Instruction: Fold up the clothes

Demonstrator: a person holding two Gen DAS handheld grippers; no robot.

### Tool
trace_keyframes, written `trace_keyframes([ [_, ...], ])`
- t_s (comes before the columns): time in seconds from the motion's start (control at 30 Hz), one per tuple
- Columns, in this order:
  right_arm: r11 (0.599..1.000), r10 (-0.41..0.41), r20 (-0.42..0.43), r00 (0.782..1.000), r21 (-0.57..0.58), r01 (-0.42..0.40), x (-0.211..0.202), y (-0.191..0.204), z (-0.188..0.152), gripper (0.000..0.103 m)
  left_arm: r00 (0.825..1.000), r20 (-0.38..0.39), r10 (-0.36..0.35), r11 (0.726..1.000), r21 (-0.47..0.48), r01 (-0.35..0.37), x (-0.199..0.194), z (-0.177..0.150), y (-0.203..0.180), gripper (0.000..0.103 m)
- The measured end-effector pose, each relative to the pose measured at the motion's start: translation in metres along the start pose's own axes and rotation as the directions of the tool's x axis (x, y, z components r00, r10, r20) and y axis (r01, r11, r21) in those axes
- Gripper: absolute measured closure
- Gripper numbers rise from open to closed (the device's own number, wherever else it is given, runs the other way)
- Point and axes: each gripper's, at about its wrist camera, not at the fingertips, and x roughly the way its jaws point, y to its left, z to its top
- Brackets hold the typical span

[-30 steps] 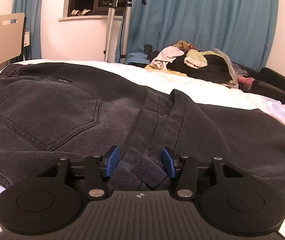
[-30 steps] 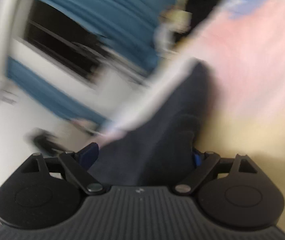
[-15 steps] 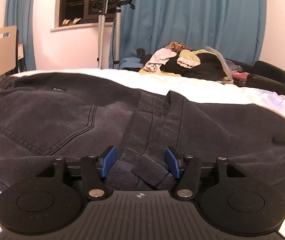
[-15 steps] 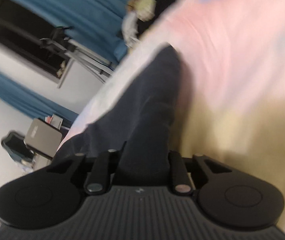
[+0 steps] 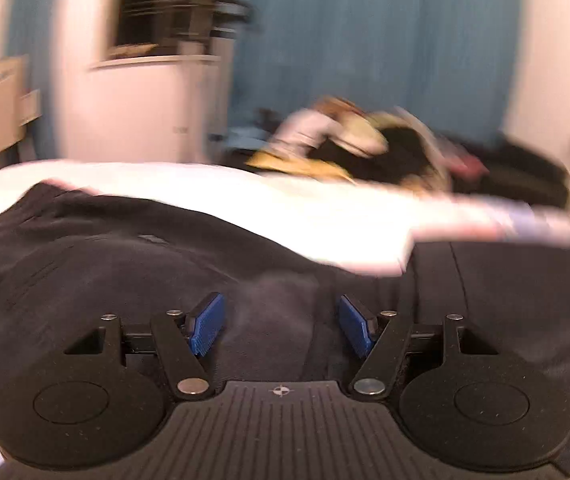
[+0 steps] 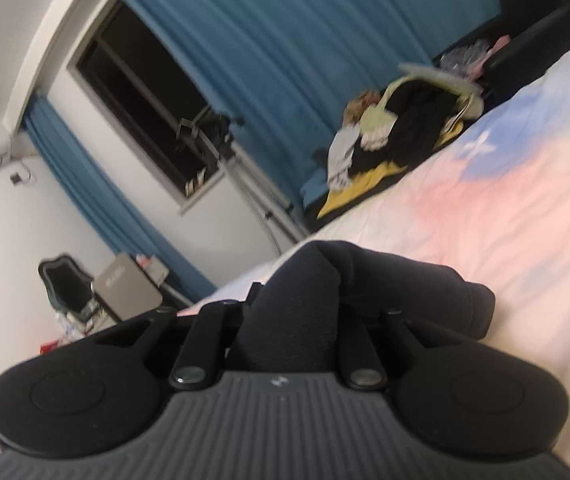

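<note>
My left claw (image 5: 281, 326) is spread over the dark trousers (image 5: 125, 264) on the bed (image 5: 245, 196); my right claw (image 6: 291, 330) pinches a trouser fold.

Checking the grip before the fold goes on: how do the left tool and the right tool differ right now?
Left tool: blue pads spread apart, dark jeans lying loose between them; right tool: fingers closed on a bunched jeans fold. Left view is level but blurred; right view is tilted and sharp. Both work the same jeans.
</note>
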Motion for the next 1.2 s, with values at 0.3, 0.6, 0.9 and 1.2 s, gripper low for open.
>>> trace_keyframes([
  [0.3,0.982,-0.178,0.183,0.967,-0.031,0.186,-0.098,-0.025,0.034,0.087,0.973,-0.112,-0.204,0.977,0.045,0.210,0.017,-0.028,-0.138,0.039],
  [0.6,0.934,-0.199,0.149,0.968,-0.269,0.234,-0.033,0.059,0.043,0.080,0.976,-0.079,-0.205,0.967,0.140,0.214,-0.015,0.006,-0.108,0.009],
  [0.9,0.890,-0.134,0.016,0.991,-0.439,0.127,0.127,0.180,-0.036,0.077,0.976,0.210,-0.064,0.979,-0.178,0.102,-0.111,0.064,0.081,0.000],
  [1.2,0.775,-0.166,-0.239,0.957,-0.631,-0.023,0.289,0.221,-0.221,0.073,0.951,0.288,0.111,0.872,-0.487,0.046,-0.098,0.024,0.214,0.000],
])
